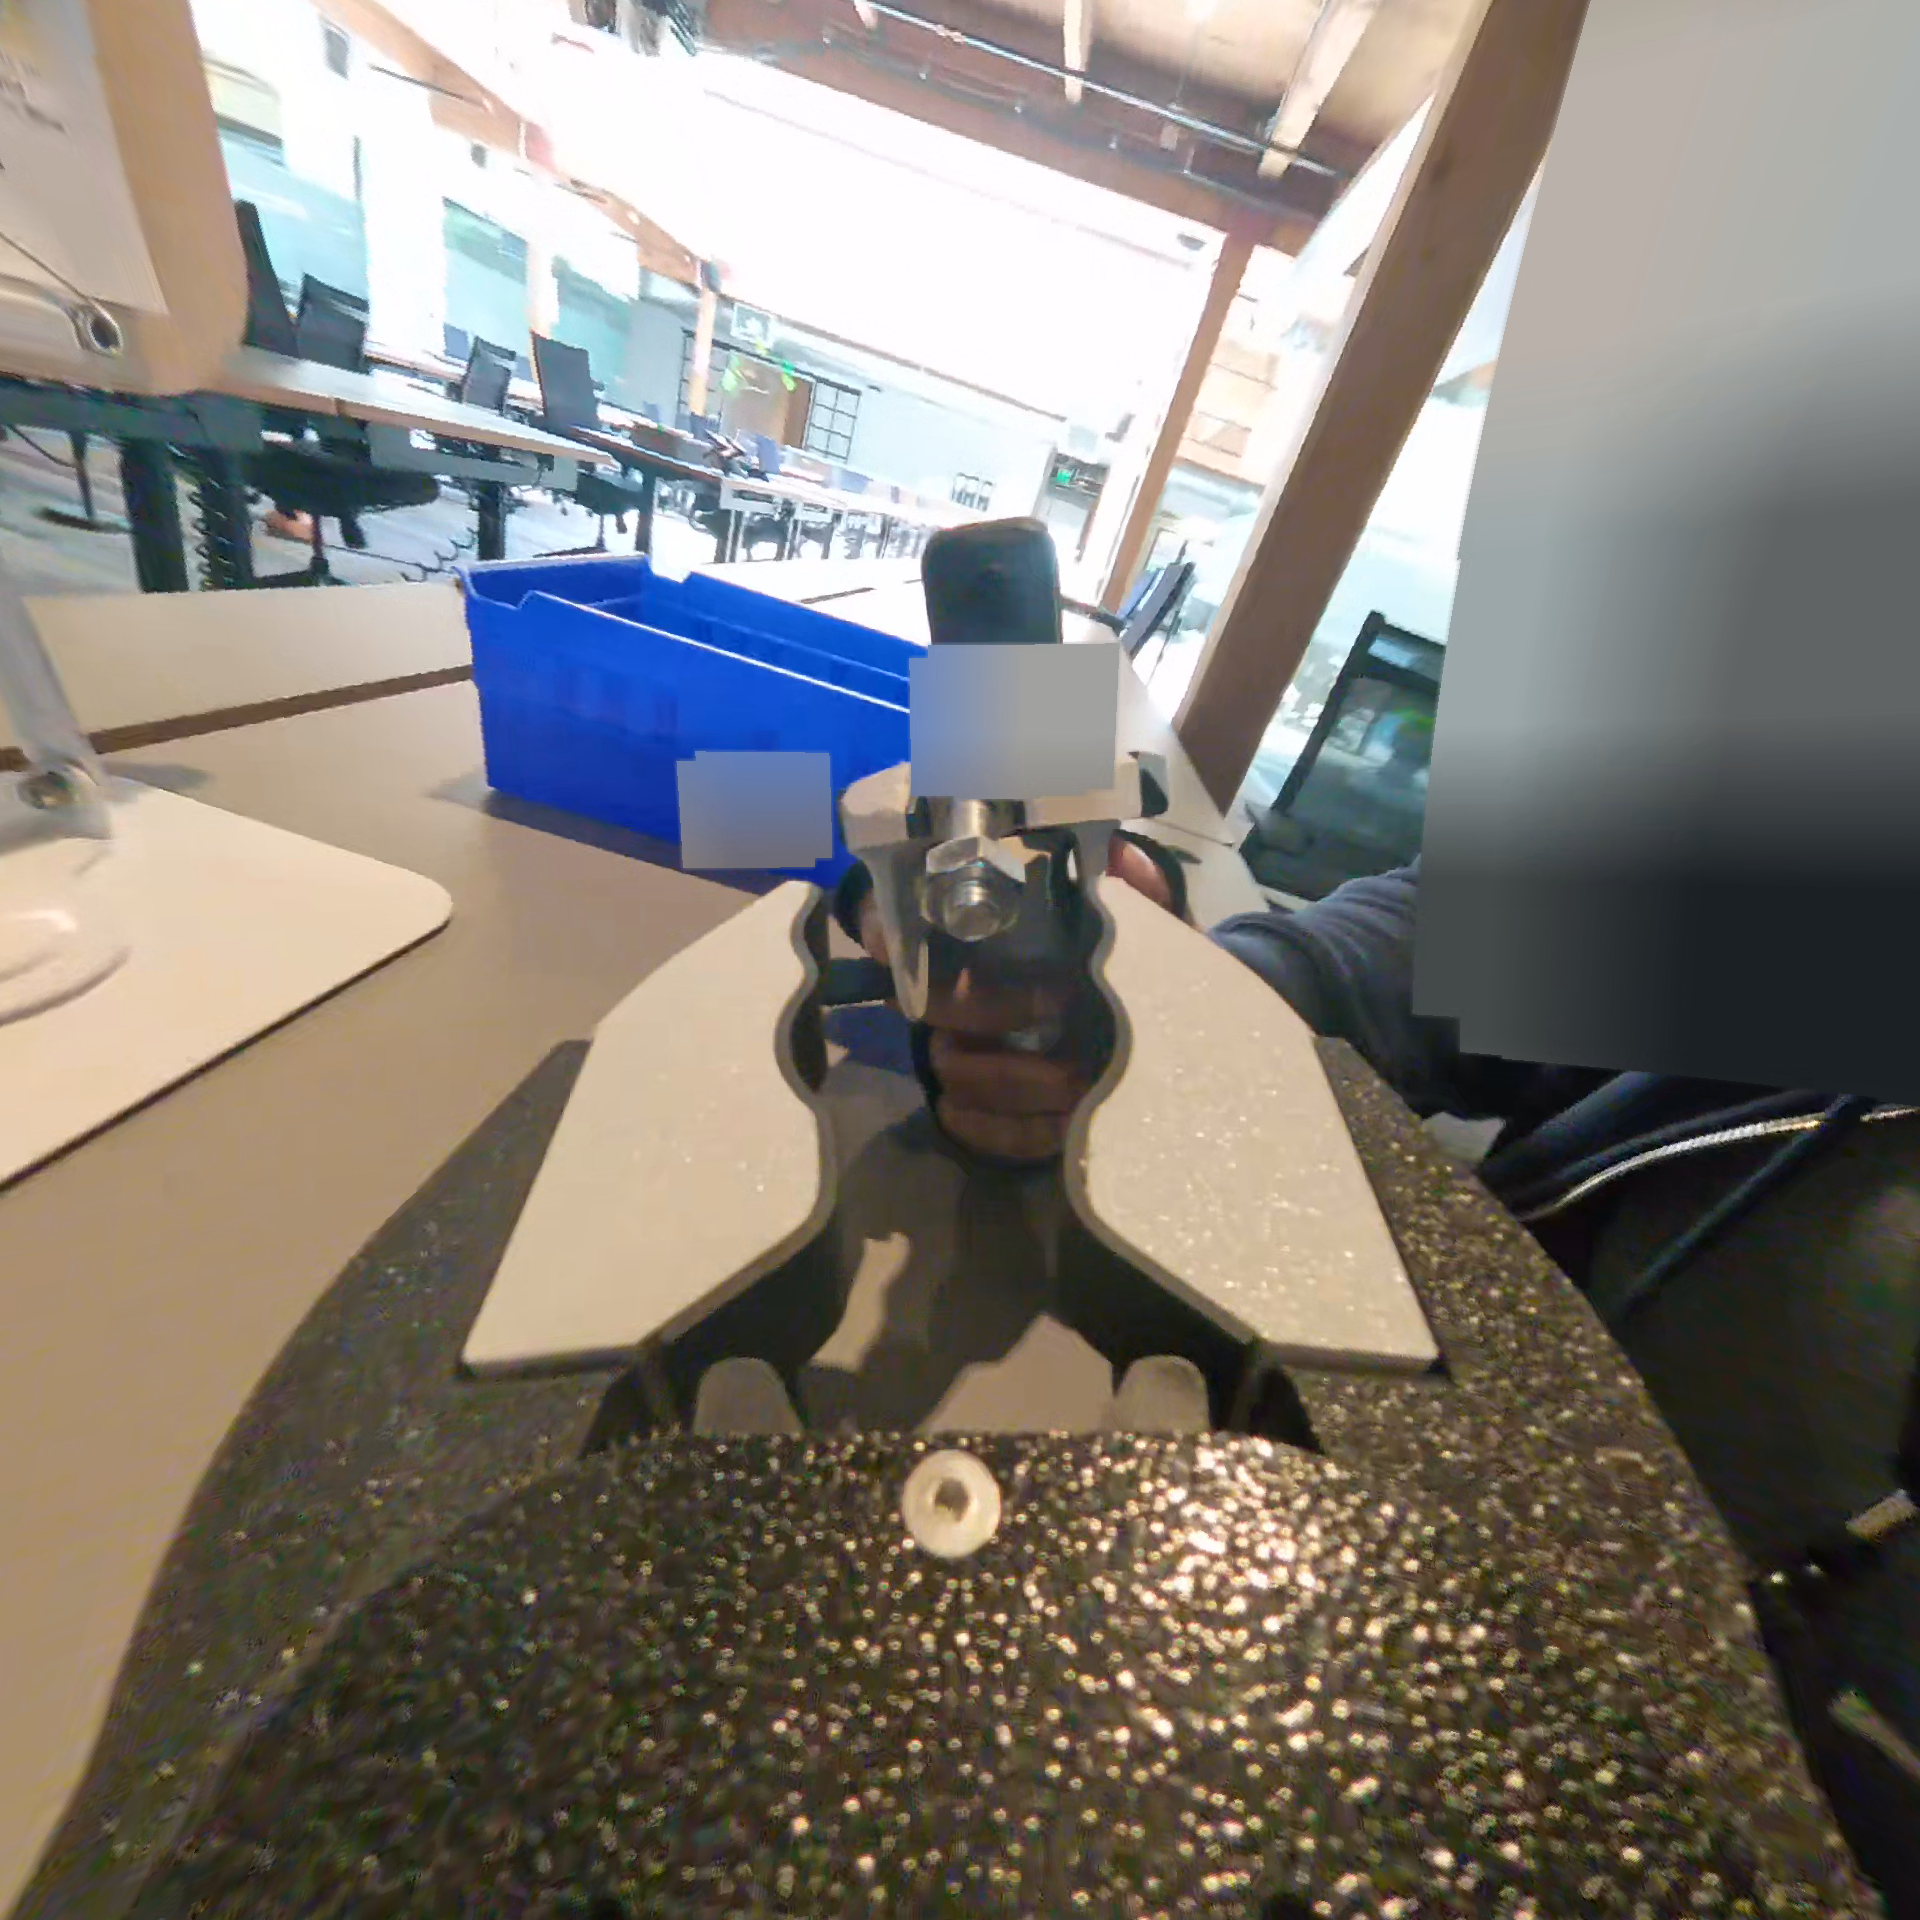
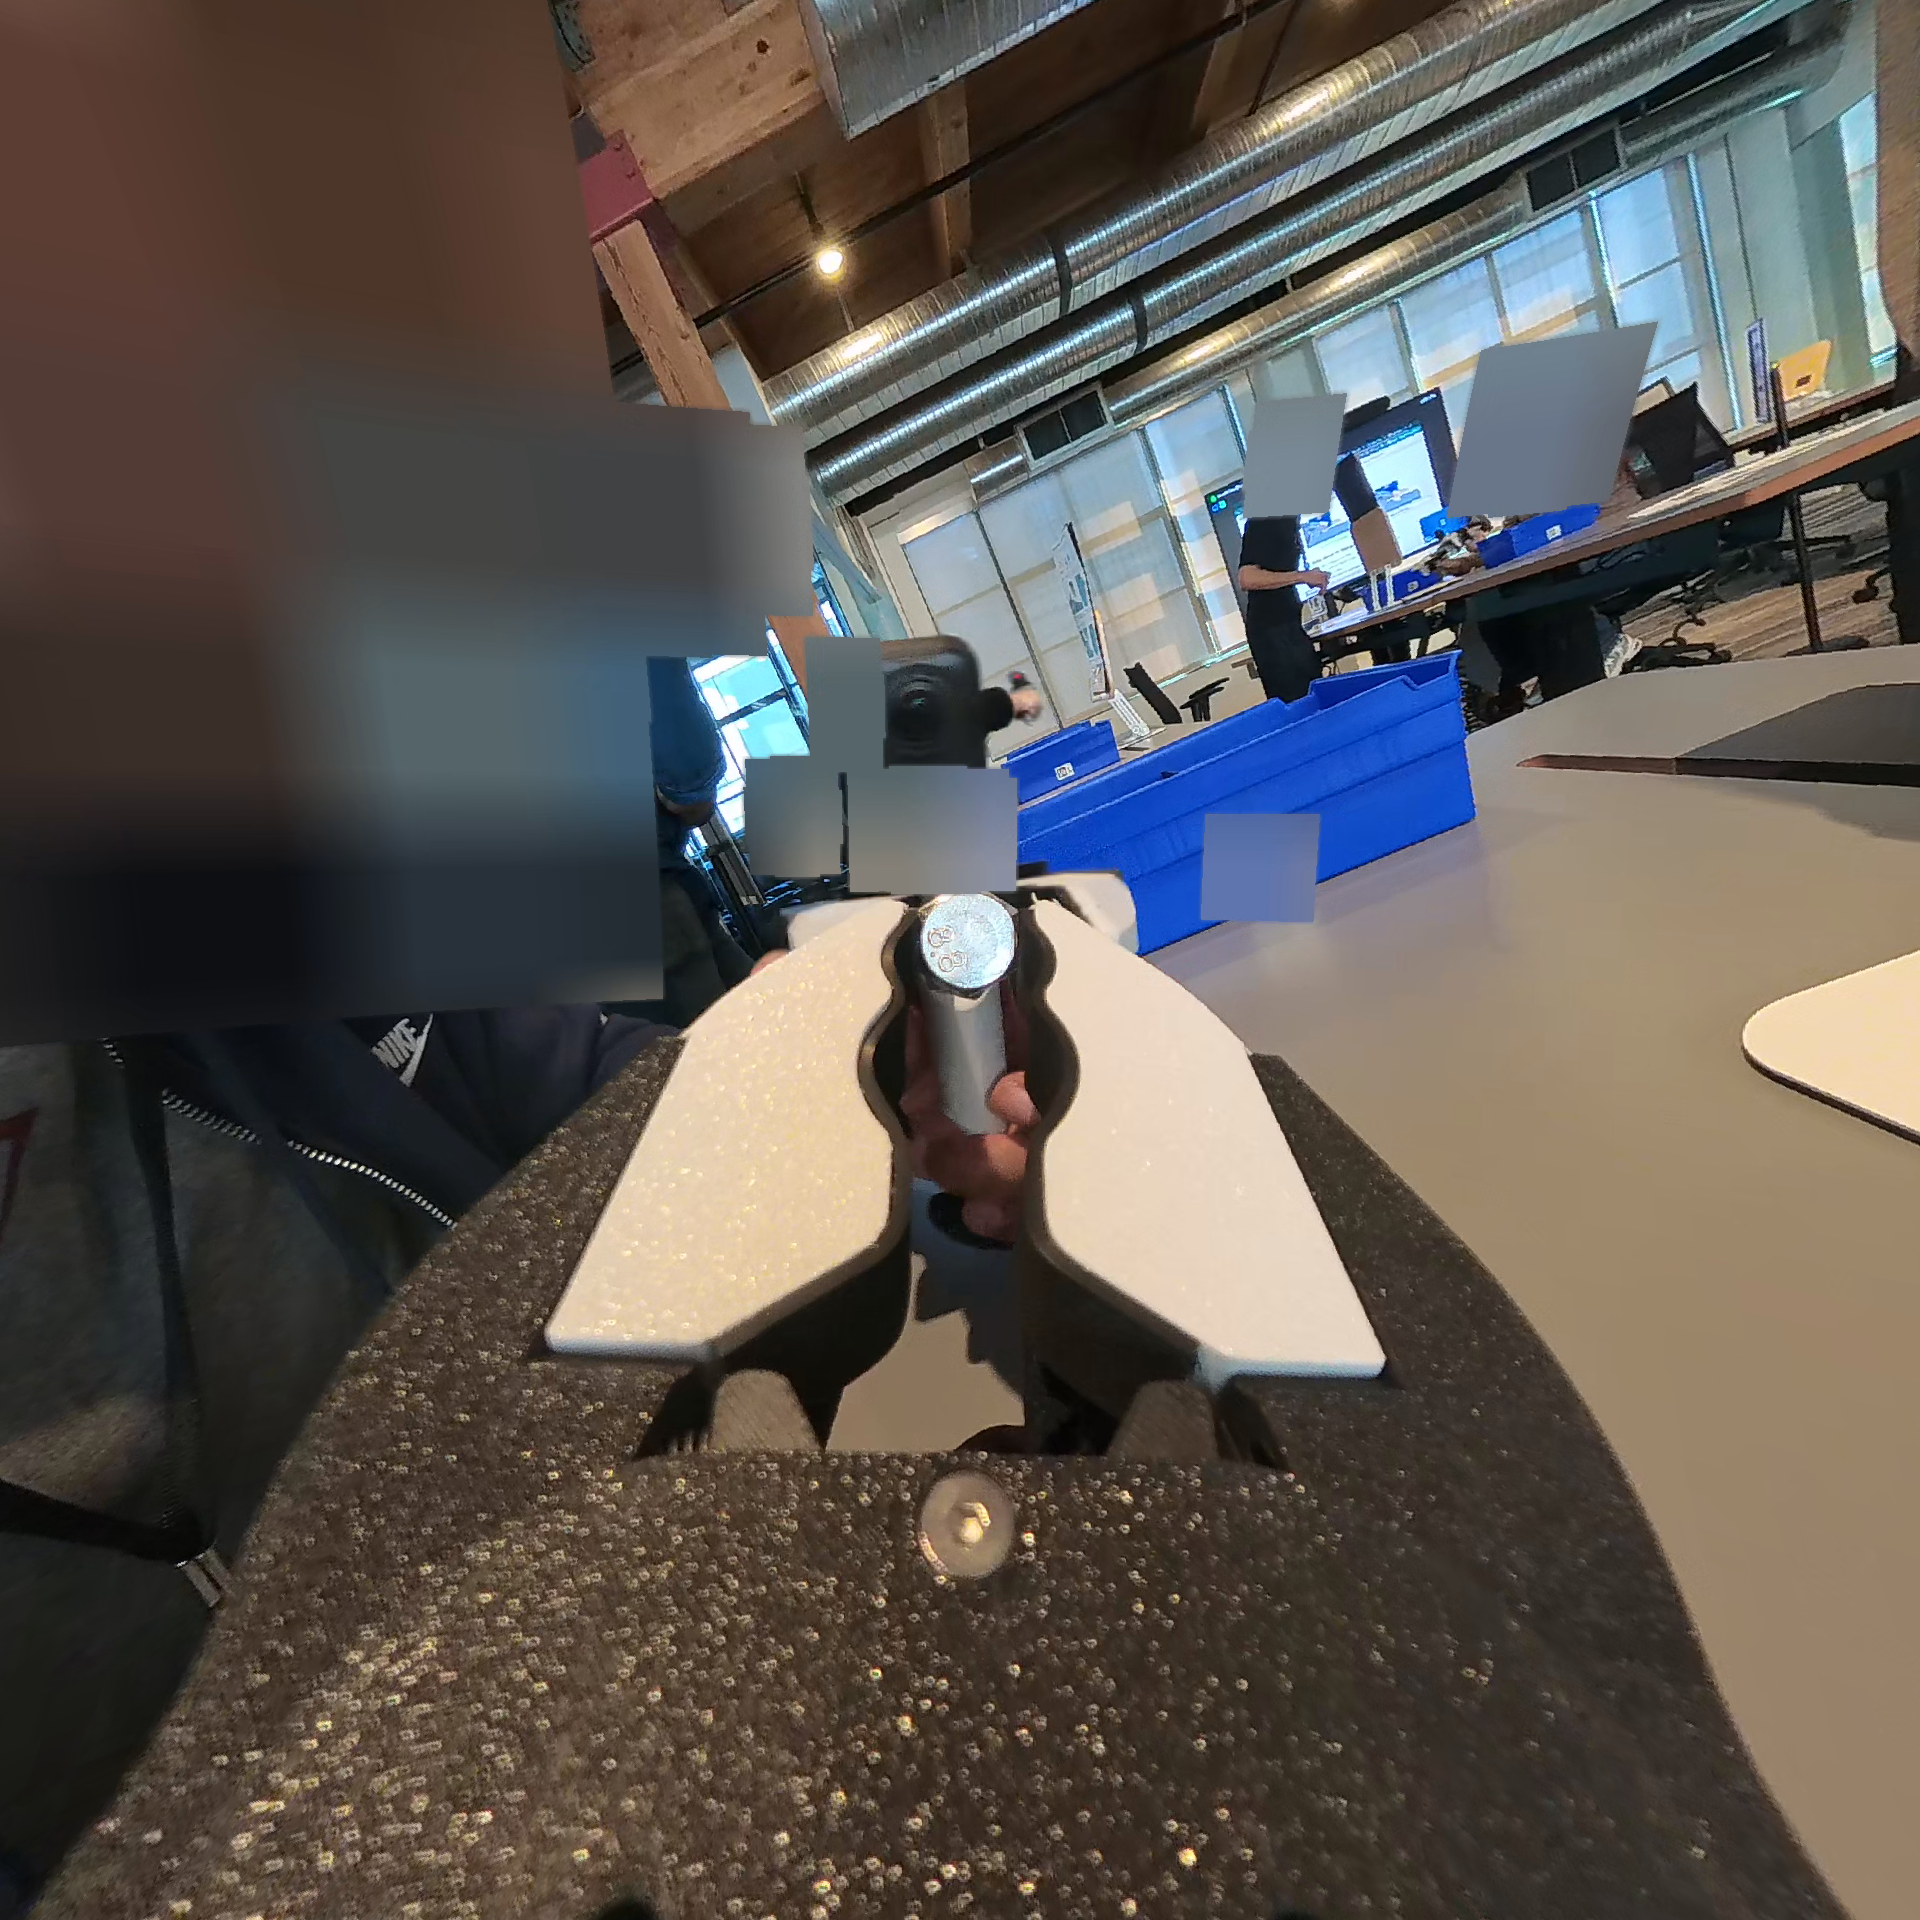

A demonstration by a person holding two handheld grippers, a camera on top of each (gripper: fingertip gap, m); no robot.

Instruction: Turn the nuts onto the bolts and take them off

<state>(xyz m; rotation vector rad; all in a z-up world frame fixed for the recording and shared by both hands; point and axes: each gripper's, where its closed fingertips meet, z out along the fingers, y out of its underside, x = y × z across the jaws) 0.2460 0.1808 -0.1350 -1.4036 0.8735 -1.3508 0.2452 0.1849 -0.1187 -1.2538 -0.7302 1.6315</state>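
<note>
Both jaws face each other above the grey table (image 2: 1455, 1091). On the right gripper (image 2: 961, 971) the jaws are closed on a steel bolt (image 2: 966, 1023), just under its hexagonal head. On the left gripper (image 1: 956, 914) the jaws are closed on the nut (image 1: 966, 868), which sits on the bolt's threaded end. A blue bin (image 1: 644, 707) stands behind on the table.
</note>
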